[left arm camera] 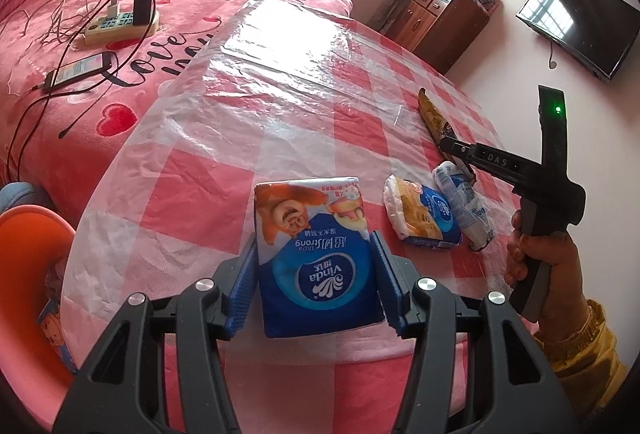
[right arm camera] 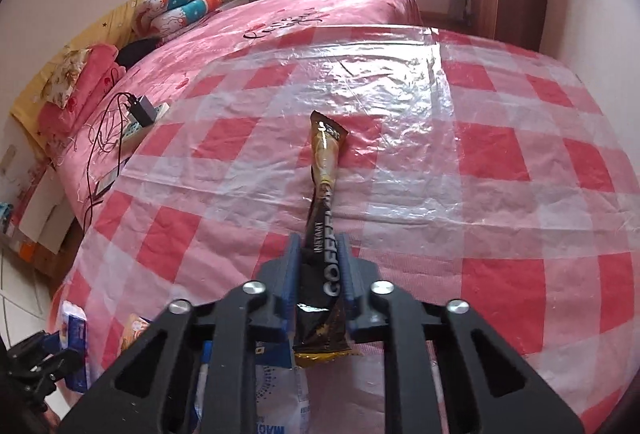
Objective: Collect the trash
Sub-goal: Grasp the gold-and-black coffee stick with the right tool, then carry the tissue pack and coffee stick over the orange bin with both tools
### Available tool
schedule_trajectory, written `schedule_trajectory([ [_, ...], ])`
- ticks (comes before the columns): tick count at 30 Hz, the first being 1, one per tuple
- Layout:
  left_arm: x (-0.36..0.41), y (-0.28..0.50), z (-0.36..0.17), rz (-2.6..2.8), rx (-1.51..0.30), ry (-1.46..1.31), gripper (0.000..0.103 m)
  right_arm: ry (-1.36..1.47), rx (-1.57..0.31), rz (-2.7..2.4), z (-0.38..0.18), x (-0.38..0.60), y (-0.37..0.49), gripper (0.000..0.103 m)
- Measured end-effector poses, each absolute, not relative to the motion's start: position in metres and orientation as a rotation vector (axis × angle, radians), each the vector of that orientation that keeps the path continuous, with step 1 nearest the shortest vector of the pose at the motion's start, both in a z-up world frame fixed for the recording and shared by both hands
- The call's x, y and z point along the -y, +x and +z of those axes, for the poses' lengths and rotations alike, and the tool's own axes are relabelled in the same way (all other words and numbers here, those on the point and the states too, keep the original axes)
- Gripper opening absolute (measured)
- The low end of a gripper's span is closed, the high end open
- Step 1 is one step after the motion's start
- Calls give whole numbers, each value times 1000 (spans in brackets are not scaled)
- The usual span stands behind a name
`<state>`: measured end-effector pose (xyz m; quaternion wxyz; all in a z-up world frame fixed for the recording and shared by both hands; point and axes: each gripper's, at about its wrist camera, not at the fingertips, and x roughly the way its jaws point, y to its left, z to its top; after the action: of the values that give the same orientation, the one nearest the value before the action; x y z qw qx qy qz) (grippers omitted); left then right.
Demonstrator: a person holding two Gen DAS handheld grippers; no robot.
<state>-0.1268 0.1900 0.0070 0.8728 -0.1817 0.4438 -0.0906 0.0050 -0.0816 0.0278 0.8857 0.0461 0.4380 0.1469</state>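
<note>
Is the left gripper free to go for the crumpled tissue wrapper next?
Probably not yet: the left gripper is shut on the tissue pack. The wrapper lies unobstructed just to its right.

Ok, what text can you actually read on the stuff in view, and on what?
"Vinda", "Ultra Strong": tissue pack in the left gripper, upside down.
"INSTANT", "COFFEE": coffee sachet in the right gripper.
"DAS": right gripper's finger.
"love": bedsheet.
Wrappers beside the pack: print too small.
</note>
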Motion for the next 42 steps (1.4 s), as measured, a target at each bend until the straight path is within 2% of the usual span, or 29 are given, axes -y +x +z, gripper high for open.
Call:
schedule_trajectory([
  [5, -191, -128, 10, -188, -917, -383, 55, 91, -853, 329, 42, 79, -9, 13],
  [17, -209, -143, 29, -149, -851, -404, 55, 65, -737, 435, 93, 51, -46, 12],
  [42, -309, -204, 26, 79, -810, -478, 55, -54, -812, 902, 109, -112, -135, 12],
])
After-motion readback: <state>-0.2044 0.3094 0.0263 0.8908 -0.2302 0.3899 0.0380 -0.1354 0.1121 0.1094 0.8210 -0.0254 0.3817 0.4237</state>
